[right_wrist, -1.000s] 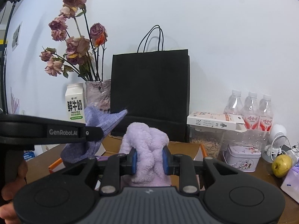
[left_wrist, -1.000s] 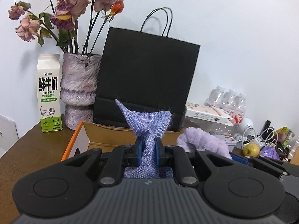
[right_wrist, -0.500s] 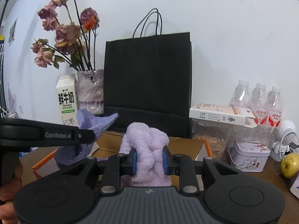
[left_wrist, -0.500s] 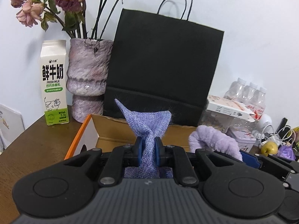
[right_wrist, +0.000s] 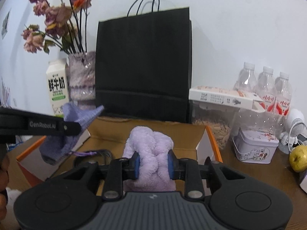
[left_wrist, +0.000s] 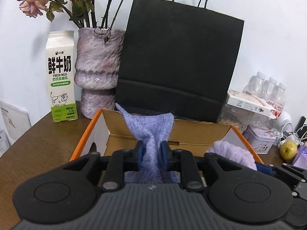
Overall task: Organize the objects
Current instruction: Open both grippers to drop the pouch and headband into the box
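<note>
While both my grippers hang over the open cardboard box [right_wrist: 201, 132], jaws just loosening, the left gripper [left_wrist: 152, 154] pinches the blue pouch [left_wrist: 151, 128] and the right gripper [right_wrist: 153, 162] the lilac towel [right_wrist: 151, 145]; both seem still gripped, box directly below.

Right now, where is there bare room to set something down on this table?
Bare wood lies left of the orange-edged box, in front of the milk carton. The right side is crowded: tin, bottles, apple.

Left claw [left_wrist: 152, 152], jaws just easing apart, pinches blue cloth [left_wrist: 151, 132] over cardboard box [left_wrist: 201, 132].
</note>
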`<control>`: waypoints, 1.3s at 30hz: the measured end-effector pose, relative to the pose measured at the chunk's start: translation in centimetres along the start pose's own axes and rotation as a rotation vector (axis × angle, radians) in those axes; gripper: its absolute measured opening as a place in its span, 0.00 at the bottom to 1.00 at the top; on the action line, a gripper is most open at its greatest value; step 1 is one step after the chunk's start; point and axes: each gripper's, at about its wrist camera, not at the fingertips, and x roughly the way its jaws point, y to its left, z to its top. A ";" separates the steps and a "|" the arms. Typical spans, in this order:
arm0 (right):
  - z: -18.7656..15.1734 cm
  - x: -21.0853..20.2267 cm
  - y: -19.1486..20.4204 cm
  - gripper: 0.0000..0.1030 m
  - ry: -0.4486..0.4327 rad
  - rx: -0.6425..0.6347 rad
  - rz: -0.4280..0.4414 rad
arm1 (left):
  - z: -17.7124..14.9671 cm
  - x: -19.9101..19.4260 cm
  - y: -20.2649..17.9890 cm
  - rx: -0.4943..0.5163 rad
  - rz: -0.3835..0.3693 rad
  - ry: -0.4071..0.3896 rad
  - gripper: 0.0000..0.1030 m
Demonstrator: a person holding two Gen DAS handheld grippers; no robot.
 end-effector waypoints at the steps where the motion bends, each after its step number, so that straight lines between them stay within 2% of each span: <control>1: -0.1 0.1 0.0 0.36 0.003 0.004 -0.002 | -0.1 0.0 0.0 0.001 0.008 -0.001 0.33; 2: -0.1 0.0 -0.1 0.38 0.001 0.009 -0.002 | -0.1 0.0 0.0 0.003 0.016 -0.003 0.47; 3: -0.1 0.0 -0.1 0.46 0.003 0.010 -0.006 | -0.1 0.0 -0.1 0.006 0.021 -0.007 0.53; 4: -0.1 0.0 -0.2 0.65 0.006 0.013 -0.010 | -0.1 -0.1 0.0 0.005 0.025 -0.013 0.71; 5: -0.1 0.0 -0.2 0.77 0.005 0.018 -0.013 | -0.1 -0.3 0.0 0.000 0.033 -0.023 0.91; 6: -0.1 0.0 -0.3 0.98 0.000 0.020 -0.017 | -0.1 -0.5 0.0 -0.003 0.039 -0.040 1.00; 8: -0.1 -0.1 -0.3 1.00 -0.010 0.019 -0.029 | 0.0 -0.9 0.0 -0.005 0.049 -0.075 1.00; 17: 0.1 -0.4 -0.4 1.00 -0.009 0.012 -0.051 | 0.1 -1.0 0.0 -0.010 0.053 -0.066 1.00; 31: 0.3 -4.1 -0.5 1.00 -0.059 0.004 -0.052 | 0.1 -4.0 0.0 -0.021 -0.005 -0.101 1.00; 39: -0.2 -7.2 -0.1 1.00 -0.092 -0.010 -0.038 | -0.6 -7.1 0.6 -0.012 -0.034 -0.125 1.00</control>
